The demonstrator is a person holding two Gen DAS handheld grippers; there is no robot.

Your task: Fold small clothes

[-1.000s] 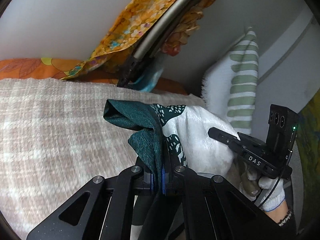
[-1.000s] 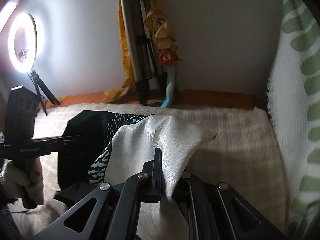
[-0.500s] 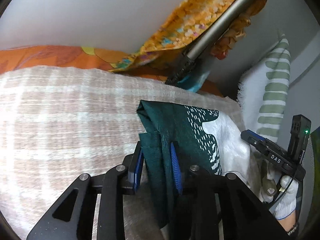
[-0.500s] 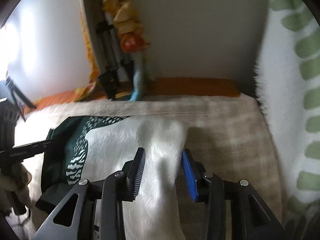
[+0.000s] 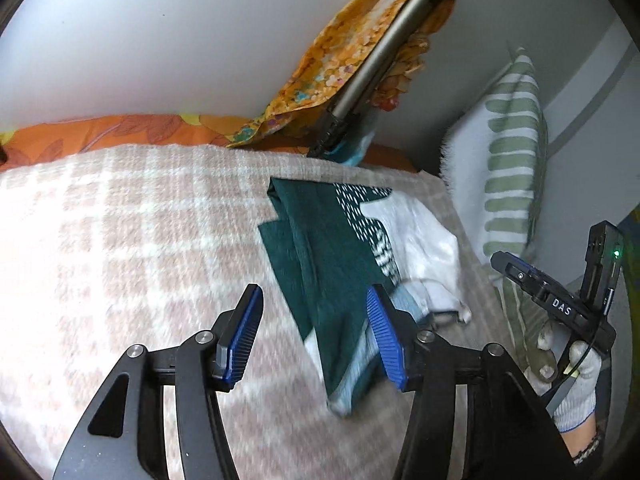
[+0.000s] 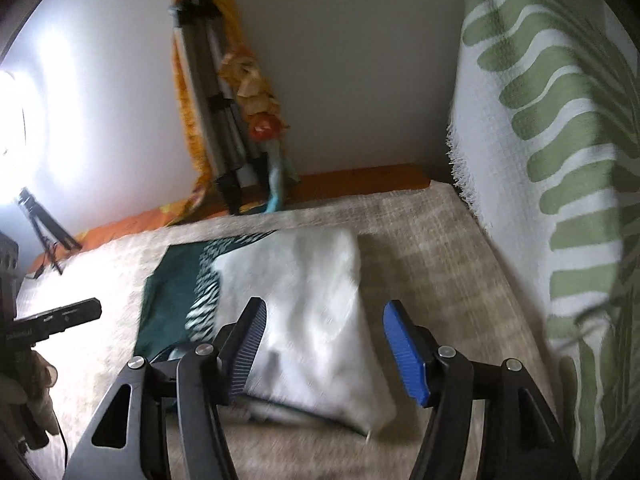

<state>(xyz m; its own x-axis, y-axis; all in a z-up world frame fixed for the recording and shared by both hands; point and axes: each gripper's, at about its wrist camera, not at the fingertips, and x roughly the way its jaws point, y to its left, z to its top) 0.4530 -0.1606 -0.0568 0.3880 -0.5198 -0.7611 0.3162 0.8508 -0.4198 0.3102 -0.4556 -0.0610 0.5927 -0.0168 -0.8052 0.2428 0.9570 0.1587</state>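
A: Obs. — left gripper [image 5: 314,330] jaws spread wide, nothing between the blue ribbed pads [image 5: 243,330]. Right gripper [image 6: 324,344] likewise wide apart, holding nothing

B: Garment position?

A: Small garment [image 5: 340,264] lies flat on the checked blanket [image 5: 120,240], just ahead of both tools. From the left wrist view its long axis runs away from the camera, leaning slightly left; the near end sits by the left gripper's right-hand pad, touching or just under it, cannot tell which

B: From the right side?

A: White half of the garment [image 6: 304,300] fills the space ahead of the right gripper, its near edge running under the left-hand finger. Dark green half lies further left, toward the other tool

B: Nearer arm?

A: Judgement: each is near its own half, left on green, right on white. A next fold across the long axis would want both at the near edge

B: Materials?

A: Garment thin, limp, woven; green part matte with white dash print, white part faintly sheened, layers doubled with a pale blue lining at the near corner. Blanket fuzzy, soft, likely to drag on cloth. Striped fringed throw [image 6: 560,160] hangs to the right, well apart
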